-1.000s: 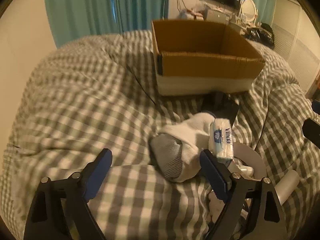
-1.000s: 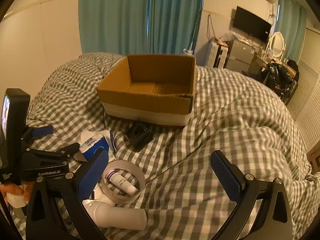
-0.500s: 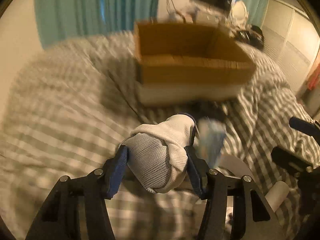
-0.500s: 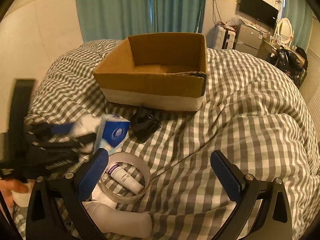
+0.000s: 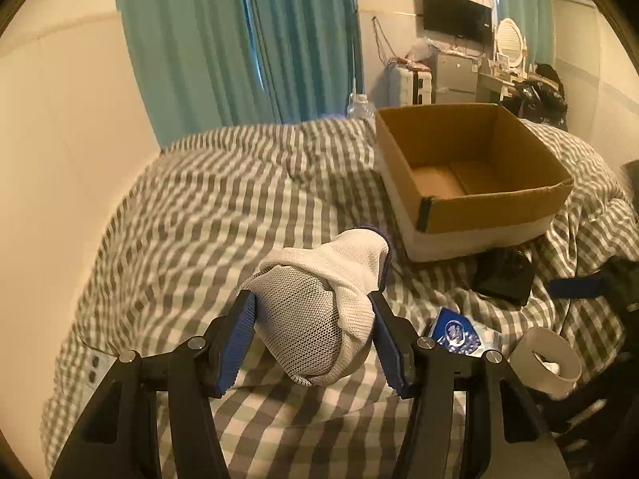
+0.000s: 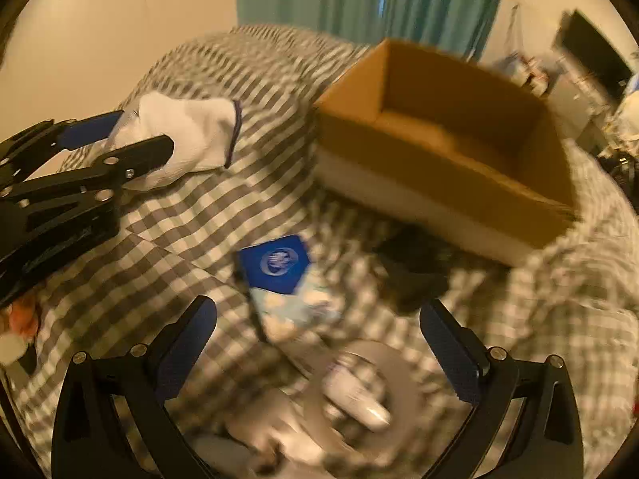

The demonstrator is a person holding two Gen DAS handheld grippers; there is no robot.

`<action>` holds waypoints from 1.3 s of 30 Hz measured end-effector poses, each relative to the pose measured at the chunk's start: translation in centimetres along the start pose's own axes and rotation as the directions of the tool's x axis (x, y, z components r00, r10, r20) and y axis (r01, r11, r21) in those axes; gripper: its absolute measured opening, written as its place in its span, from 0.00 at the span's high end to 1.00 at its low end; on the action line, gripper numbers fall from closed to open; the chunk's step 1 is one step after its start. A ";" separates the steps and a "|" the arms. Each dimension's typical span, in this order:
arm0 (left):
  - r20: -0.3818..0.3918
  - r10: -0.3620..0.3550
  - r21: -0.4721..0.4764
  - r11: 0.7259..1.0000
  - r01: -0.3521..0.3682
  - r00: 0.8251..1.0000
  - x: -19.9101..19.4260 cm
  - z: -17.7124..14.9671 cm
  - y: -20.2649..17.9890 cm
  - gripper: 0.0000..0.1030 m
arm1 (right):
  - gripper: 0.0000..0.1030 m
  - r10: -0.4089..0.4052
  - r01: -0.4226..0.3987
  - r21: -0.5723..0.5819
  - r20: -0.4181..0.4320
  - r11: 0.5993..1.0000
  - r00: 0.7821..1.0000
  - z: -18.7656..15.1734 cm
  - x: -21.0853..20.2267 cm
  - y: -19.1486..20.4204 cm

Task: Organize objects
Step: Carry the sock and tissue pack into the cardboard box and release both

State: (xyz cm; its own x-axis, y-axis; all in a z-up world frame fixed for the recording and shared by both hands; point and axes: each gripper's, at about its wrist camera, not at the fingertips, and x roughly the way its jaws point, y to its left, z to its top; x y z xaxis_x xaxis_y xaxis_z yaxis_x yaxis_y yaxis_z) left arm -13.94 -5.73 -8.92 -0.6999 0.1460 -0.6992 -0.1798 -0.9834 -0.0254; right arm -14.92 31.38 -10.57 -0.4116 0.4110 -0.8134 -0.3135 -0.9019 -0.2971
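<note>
**Sock in hand, box not yet reached**

Left wrist view: your left gripper [image 5: 313,329] is clamped on a rolled white sock [image 5: 319,299], blue pads pressed into its grey mesh end, the white cuff pointing ahead. The sock looks lifted off the checked duvet [image 5: 223,199]. The cardboard box [image 5: 487,207] sits ahead and to the right on the bed; what shows of its floor is bare. Below the box lie a black object [image 5: 505,281], a blue tissue pack [image 5: 453,331] and a tape roll [image 5: 549,359].

Right wrist view, much blurred: your right gripper [image 6: 317,351] is spread wide with nothing between its fingers, hanging over the tissue pack [image 6: 279,275] and the tape roll [image 6: 367,391], which has a small white tube [image 6: 355,395] lying inside it. The left gripper [image 6: 120,135] shows at the left edge with the sock [image 6: 187,135] in it, well apart from the box [image 6: 439,199].

Step, as I read it: carrying the sock to the box. Next calls for you to swing right and forward, clear the near wall, then let go over the open floor. The roll is soft; a loose grip may slip.
</note>
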 end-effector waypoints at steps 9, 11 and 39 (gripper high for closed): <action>-0.022 -0.050 -0.014 0.999 0.049 0.999 1.4 -0.7 0.7 0.43 | 0.42 0.061 -0.065 -0.024 -0.124 0.998 0.990 1.2 4.8 1.0; -0.020 -0.052 -0.017 0.999 0.052 0.998 1.3 -0.8 0.8 0.43 | 0.44 0.050 -0.054 -0.034 -0.092 0.998 0.994 0.9 4.3 1.3; 0.172 -0.170 0.002 0.985 0.172 0.970 -7.6 12.1 -3.3 0.43 | 0.45 -0.120 0.111 0.046 0.365 0.993 0.923 4.9 -17.6 -8.5</action>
State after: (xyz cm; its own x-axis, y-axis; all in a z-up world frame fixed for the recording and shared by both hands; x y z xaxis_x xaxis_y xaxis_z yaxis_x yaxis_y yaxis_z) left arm -16.35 -2.26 5.11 -0.7678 0.3270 -0.5509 -0.2985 -0.9435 -0.1441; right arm -9.21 32.49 8.77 -0.6549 0.5365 -0.5322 -0.3965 -0.8435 -0.3623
